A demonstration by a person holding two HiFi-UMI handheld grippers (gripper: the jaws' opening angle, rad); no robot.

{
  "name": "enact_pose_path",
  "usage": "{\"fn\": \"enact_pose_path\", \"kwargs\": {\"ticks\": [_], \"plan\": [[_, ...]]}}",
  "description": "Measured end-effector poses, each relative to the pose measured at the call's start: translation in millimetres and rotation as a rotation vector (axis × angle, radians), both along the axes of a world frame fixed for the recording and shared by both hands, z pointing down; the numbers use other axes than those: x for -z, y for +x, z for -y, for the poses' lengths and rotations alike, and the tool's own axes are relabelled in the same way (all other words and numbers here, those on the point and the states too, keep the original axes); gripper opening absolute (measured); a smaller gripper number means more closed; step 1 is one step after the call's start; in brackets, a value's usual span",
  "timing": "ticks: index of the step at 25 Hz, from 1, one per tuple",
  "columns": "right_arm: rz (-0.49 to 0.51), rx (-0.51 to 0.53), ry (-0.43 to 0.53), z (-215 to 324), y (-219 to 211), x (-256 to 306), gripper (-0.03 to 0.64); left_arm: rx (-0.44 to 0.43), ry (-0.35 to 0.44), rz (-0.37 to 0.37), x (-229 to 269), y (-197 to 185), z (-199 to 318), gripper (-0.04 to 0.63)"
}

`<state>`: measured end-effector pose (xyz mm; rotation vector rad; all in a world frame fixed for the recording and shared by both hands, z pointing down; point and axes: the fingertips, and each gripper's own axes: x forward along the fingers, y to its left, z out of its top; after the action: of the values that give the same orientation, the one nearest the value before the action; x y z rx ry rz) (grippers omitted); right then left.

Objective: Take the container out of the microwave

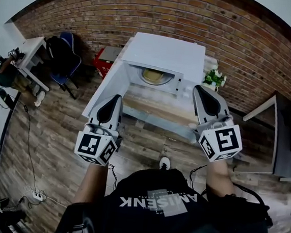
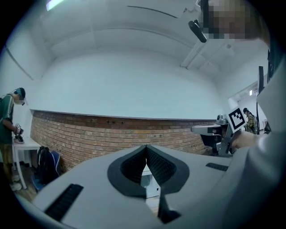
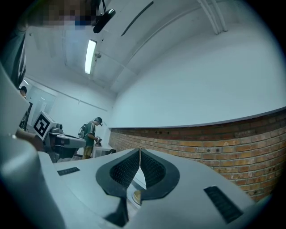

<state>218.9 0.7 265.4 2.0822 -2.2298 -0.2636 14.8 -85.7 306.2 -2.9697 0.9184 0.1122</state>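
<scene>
A brick wall (image 1: pixel 160 12) of rough red-brown courses backs the scene, above worn plank flooring (image 1: pixel 47 129). Against the wall stands a small table (image 1: pixel 156 112) with a pale wooden top. The microwave (image 1: pixel 167 51) sits along the table's far edge, a boxy white shell, smooth and matte. Its door (image 1: pixel 104 89) hangs wide open beyond the table's left edge.

Short of the table's near edge, the left gripper (image 1: pixel 116 99) and the right gripper (image 1: pixel 199 90) point level at the opening. Both are grey tapering shells with dark dimpled pads. Each has its jaws pressed together at the tips, with nothing between them.

The container (image 1: pixel 154 77) lies inside the open cavity, a round, shallow, pale yellow shape flat on the cavity floor (glass, plastic or ceramic, I cannot tell from here). It looks stiff and fairly light, with a smooth surface that is probably slick against the pads. The best hold seems to be the near rim, pinched from the front with one jaw over the edge and one under it. It should stay level on the way out, since any contents are hidden. The jaws would have to spread first.

A little potted plant (image 1: pixel 215 78) with white flowers stands by the table's far right corner, just beside the microwave.
</scene>
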Motion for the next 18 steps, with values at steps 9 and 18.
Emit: {"fn": "enact_pose_path", "kwargs": {"ticks": [9,18], "plan": [[-0.006,0.047,0.001,29.1,69.3,-2.4,0.043,0.007,-0.018,0.055,-6.7,79.9,28.1,0.012],[-0.010,0.097,-0.010,59.1,93.1,-14.1,0.043,0.036,-0.041,0.076,-16.3,105.8,55.5,0.012]]}}
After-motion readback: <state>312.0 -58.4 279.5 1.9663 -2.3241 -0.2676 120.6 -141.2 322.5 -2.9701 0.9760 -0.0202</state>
